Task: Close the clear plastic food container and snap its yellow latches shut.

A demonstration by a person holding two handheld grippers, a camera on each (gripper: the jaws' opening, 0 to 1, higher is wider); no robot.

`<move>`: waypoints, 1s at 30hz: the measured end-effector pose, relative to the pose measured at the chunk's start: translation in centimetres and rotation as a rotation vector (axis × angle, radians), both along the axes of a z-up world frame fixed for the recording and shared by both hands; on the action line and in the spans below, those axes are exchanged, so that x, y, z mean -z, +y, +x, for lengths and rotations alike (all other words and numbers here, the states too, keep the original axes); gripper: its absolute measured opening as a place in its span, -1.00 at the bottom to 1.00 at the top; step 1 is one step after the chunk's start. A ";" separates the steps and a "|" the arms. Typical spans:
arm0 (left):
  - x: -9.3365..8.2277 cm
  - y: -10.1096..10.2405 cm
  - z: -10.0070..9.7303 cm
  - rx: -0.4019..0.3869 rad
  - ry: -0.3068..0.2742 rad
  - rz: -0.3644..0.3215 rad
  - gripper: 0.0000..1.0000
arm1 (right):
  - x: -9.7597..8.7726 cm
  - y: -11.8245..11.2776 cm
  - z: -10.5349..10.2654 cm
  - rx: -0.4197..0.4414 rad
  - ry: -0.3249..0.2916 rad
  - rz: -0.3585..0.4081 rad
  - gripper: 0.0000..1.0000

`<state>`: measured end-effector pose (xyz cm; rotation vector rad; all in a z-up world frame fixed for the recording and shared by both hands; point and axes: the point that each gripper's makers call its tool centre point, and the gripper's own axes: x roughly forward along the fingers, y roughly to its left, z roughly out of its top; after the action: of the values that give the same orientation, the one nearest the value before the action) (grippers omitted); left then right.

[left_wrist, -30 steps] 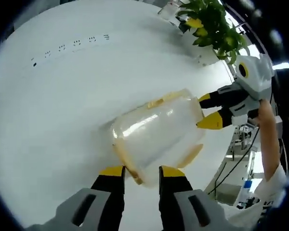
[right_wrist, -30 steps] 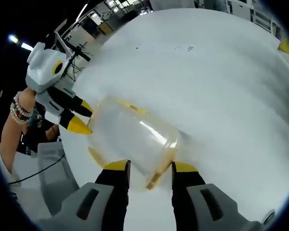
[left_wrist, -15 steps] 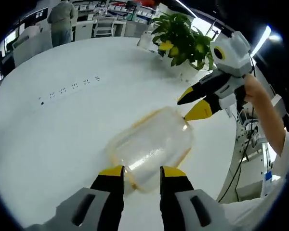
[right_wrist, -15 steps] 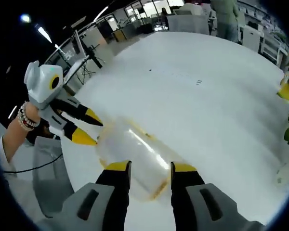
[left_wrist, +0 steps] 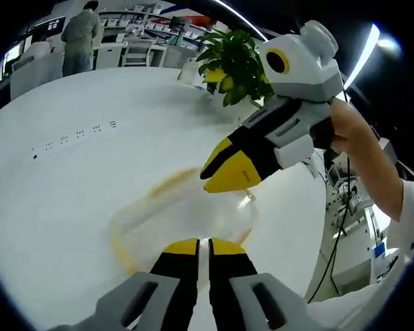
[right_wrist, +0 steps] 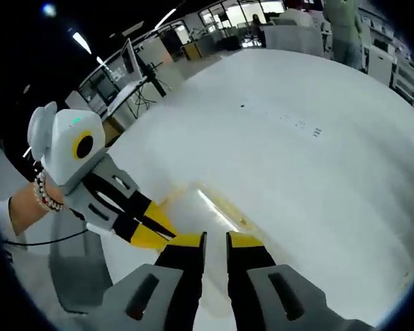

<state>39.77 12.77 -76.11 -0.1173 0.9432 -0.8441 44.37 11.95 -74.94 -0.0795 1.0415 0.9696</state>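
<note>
In the left gripper view the left hand-held gripper (left_wrist: pixel 203 243) rises from the bottom with its 2 yellow-tipped jaws drawn almost together, only a thin slit between them. Whether anything is pinched there cannot be told. Just past the tips lies the clear plastic food container (left_wrist: pixel 183 221) on the white tabletop (left_wrist: pixel 76 179), its yellow latches (left_wrist: pixel 167 183) showing as pale yellow strips along its far and left edges. The right hand-held gripper (left_wrist: pixel 214 176) reaches in from the upper right, held by a hand (left_wrist: pixel 355 148), its yellow tips close together over the container's far side.

In the right gripper view the right hand-held gripper (right_wrist: pixel 214 240) has its jaws nearly together too, tips over the container (right_wrist: pixel 207 210), which lies flat on the tabletop (right_wrist: pixel 283 138). The left hand-held gripper (right_wrist: pixel 152 231) comes in from the left, its tips at the container's near left edge, held by a hand wearing a beaded bracelet (right_wrist: pixel 45 200).

Farther off in the left gripper view, a potted plant (left_wrist: pixel 238 65) stands on the tabletop, and a person (left_wrist: pixel 79 41) stands beyond its far edge.
</note>
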 end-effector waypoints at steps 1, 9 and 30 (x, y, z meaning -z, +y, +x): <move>0.0 0.0 0.1 0.005 -0.010 0.001 -1.00 | 0.1 0.1 0.0 -0.004 0.001 -0.001 -0.90; 0.5 -0.5 -0.8 0.040 0.000 0.012 -1.00 | 1.1 1.0 0.7 -0.027 -0.009 -0.006 -1.00; -0.5 -1.9 -5.6 0.209 -0.066 0.020 -1.00 | 2.1 0.0 2.1 0.040 -0.066 -0.048 -1.00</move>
<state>34.16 10.87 -75.62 0.0271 0.9123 -1.0251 46.48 11.96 -77.07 -0.1292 1.0025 0.8995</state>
